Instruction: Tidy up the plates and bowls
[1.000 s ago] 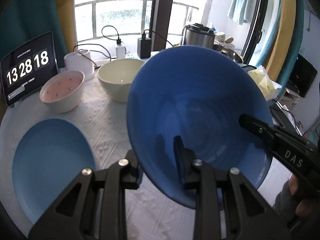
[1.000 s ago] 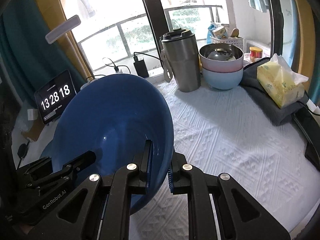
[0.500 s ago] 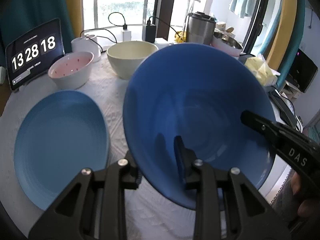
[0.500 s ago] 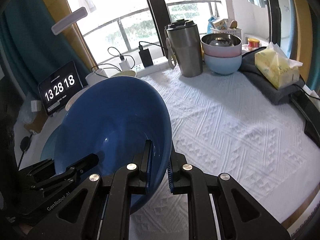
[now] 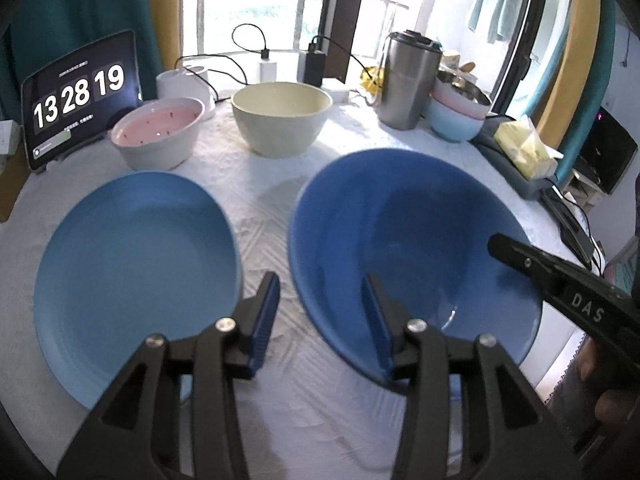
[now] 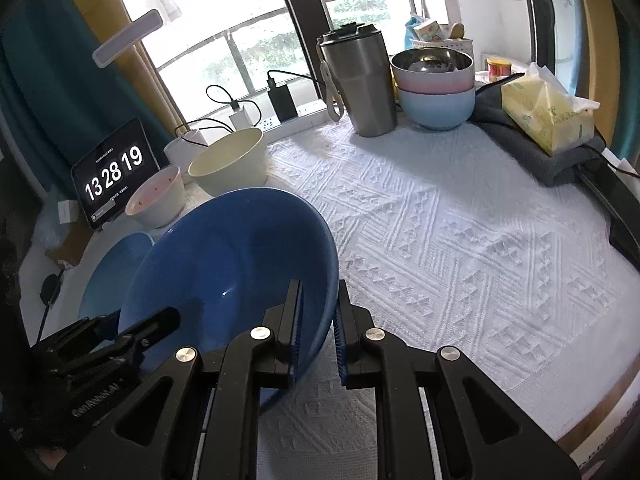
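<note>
A deep blue bowl [image 5: 400, 232] [image 6: 232, 264] hangs tilted just over the white tablecloth. My right gripper [image 6: 319, 286] is shut on its near rim, one finger inside and one outside. In the left wrist view that gripper's finger [image 5: 520, 256] reaches in from the right. My left gripper [image 5: 320, 284] straddles the bowl's left rim. Its jaws are opening and the outer pad stands clear of the wall. A light blue plate [image 5: 136, 248] [image 6: 112, 268] lies flat to the left of the bowl. Behind it sit a pink-lined bowl [image 5: 158, 136] and a cream bowl [image 5: 282, 120].
At the back right stand a steel tumbler [image 6: 360, 80] and a stack of bowls [image 6: 436, 88], steel on pink on pale blue. A tissue pack [image 6: 544, 112] lies on grey cloth at the right edge. A tablet clock [image 5: 80, 92], chargers and cables line the window side.
The blue bowl has come down and away from the left camera, beside the light blue plate. My left jaws have spread off the rim. The right grip is unchanged.
</note>
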{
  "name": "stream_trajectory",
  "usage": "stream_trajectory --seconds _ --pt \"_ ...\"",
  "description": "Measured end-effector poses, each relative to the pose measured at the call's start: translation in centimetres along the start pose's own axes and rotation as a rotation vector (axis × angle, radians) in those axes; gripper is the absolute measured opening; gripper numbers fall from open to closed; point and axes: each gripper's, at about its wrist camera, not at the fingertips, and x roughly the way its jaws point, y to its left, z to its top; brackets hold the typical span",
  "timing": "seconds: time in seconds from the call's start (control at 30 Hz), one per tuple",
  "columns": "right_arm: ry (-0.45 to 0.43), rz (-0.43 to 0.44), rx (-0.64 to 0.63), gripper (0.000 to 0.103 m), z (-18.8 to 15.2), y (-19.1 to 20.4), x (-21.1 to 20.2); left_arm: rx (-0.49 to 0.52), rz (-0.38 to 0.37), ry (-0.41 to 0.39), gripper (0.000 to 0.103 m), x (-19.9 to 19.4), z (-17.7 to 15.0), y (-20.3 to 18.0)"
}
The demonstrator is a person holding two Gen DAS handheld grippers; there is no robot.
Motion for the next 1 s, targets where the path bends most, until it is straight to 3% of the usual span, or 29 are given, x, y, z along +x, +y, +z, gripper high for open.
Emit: stream_trajectory --seconds 0.27,0.4,1.0 --pt "-0.021 -0.021 0.011 0.016 0.6 -0.3 -0.6 -0.031 0.017 -0.032 0.044 -1.1 0.6 1.2" --pt "-0.046 -0.028 0.01 0.023 1.3 -0.4 -1.4 -0.048 0.025 -0.051 0.044 -1.7 1.1 2.0" --pt "-0.101 -0.005 -0.046 0.024 4.4 1.1 -2.2 -0.08 0.068 -0.13 0.044 -3.5 4.2 4.1"
